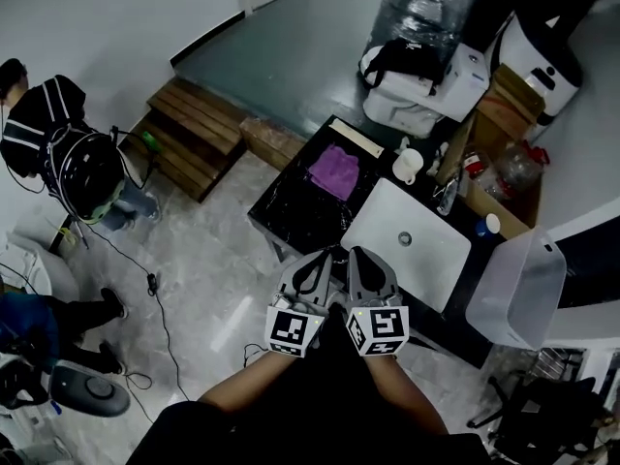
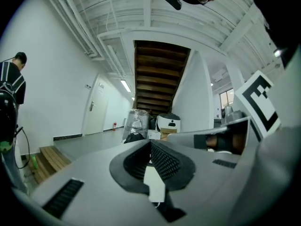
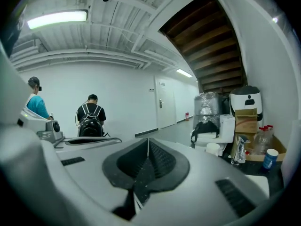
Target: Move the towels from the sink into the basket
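One purple towel [image 1: 334, 170] lay crumpled on black desk [image 1: 291, 216] beside white sink [image 1: 407, 245], not in it; basket [image 1: 513, 289] stood right of sink. Soft, light, limp: likely best pinched at raised fold. Left tool [image 1: 315, 263], right tool [image 1: 361, 260] both closed, empty, short of towel.

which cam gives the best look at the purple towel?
Head view. The purple towel lies unobstructed on the black counter, beside the white sink. Neither gripper view shows it: both look level across the room, their own jaws filling the lower frame.
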Demonstrator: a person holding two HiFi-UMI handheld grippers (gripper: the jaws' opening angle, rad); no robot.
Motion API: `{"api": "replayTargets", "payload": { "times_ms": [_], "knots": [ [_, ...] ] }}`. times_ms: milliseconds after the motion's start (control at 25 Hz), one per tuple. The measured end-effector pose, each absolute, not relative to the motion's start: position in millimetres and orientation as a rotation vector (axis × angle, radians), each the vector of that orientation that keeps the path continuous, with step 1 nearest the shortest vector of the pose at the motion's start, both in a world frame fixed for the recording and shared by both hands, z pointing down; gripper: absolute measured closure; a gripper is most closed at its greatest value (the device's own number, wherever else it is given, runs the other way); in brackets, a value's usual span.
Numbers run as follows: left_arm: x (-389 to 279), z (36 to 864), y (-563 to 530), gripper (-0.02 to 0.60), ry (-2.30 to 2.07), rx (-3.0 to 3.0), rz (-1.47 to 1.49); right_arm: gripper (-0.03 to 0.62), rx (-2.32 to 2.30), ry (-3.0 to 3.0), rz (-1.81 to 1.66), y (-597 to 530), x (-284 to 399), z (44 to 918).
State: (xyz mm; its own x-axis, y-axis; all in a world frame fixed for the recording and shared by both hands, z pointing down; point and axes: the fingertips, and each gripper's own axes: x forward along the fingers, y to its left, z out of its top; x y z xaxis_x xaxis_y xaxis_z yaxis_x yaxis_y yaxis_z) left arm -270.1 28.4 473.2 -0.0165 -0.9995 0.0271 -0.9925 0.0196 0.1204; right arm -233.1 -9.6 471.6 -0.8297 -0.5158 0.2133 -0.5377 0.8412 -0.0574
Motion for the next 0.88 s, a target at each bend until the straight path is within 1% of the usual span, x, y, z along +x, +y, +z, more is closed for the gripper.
{"api": "replayTargets", "payload": {
  "times_ms": [320,880],
  "knots": [
    [-323.6,487.8,-2.6,0.571,-2.245,2.027,-0.1,0.569,0.721,-2.833,0.199,-63.9,-279.9,495.1],
    [-379.6,520.3,-121.9,0.571,-2.25,1.983,-0.008,0.569,0.585,-2.729,0.258,-190.5,-348.3,558.1]
  ]
}}
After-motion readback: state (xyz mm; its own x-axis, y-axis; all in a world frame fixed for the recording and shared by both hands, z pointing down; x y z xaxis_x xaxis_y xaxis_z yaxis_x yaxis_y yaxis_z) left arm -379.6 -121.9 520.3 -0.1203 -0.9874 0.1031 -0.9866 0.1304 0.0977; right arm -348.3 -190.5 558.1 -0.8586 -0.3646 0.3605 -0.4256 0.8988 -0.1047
